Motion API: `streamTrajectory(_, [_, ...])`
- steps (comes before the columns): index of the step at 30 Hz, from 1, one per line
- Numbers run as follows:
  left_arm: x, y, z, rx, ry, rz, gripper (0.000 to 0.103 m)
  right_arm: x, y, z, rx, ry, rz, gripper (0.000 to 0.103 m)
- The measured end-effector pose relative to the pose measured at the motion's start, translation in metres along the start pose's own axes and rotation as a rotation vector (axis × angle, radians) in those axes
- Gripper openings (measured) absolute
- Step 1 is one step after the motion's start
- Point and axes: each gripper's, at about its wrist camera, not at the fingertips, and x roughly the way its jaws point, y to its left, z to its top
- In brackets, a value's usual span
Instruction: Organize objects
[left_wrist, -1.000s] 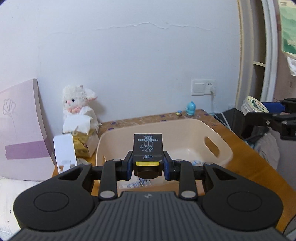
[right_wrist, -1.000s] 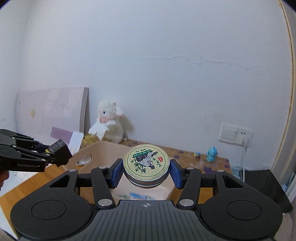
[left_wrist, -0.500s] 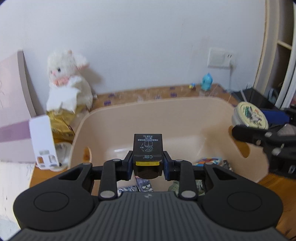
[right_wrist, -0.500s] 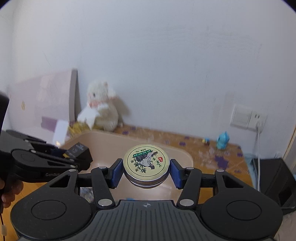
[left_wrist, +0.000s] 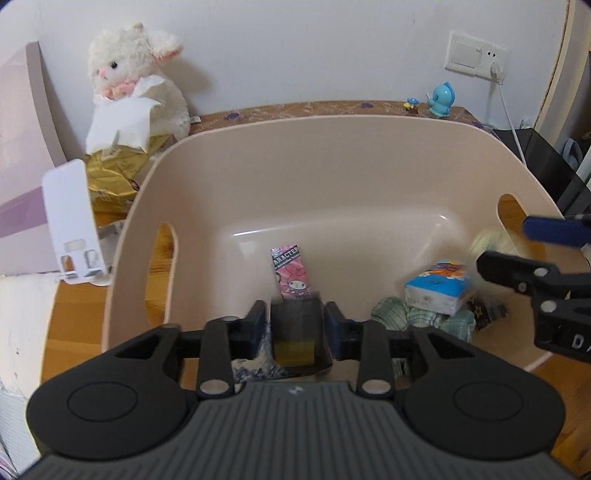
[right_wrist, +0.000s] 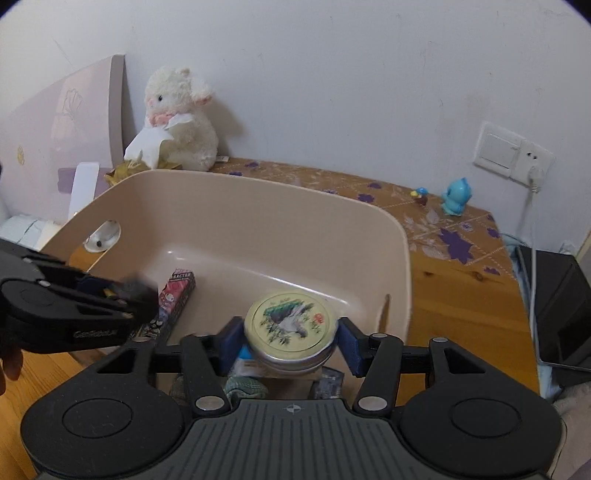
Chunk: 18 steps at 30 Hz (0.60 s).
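Note:
A beige plastic basket (left_wrist: 332, 147) (right_wrist: 258, 206) stands on the wooden table. My left gripper (left_wrist: 295, 326) is over its near side; the small black box with a yellow label (left_wrist: 297, 336) sits blurred between the spread jaws, which have small gaps beside it. My right gripper (right_wrist: 291, 341) is over the basket's right side, jaws spread a little around the round tin with a bird picture (right_wrist: 291, 328). In the basket lie a pink character packet (left_wrist: 291, 271), a blue tissue pack (left_wrist: 439, 291) and a green checked cloth (left_wrist: 406, 317).
A white plush lamb (left_wrist: 136, 85) sits on a gold tissue box (left_wrist: 114, 173) at the back left, with a white phone stand (left_wrist: 72, 221) and a pink board (left_wrist: 18, 147) beside it. A blue toy figure (left_wrist: 441, 99) stands near the wall socket (left_wrist: 476, 55).
Both grippers have moved forward and down over the basket. Both jaws have widened; the black box and the tin look blurred and lower between the fingers.

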Motion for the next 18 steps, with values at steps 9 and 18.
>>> streamTrajectory(9, [-0.063, -0.004, -0.011, 0.001, -0.115, 0.032, 0.086, -0.058, 0.008, -0.002, -0.018, -0.102, -0.019, 0.102])
streamTrajectory(18, [-0.113, 0.007, -0.039, -0.038, -0.163, 0.055, 0.088, -0.113, 0.014, -0.015, -0.008, -0.128, -0.009, 0.103])
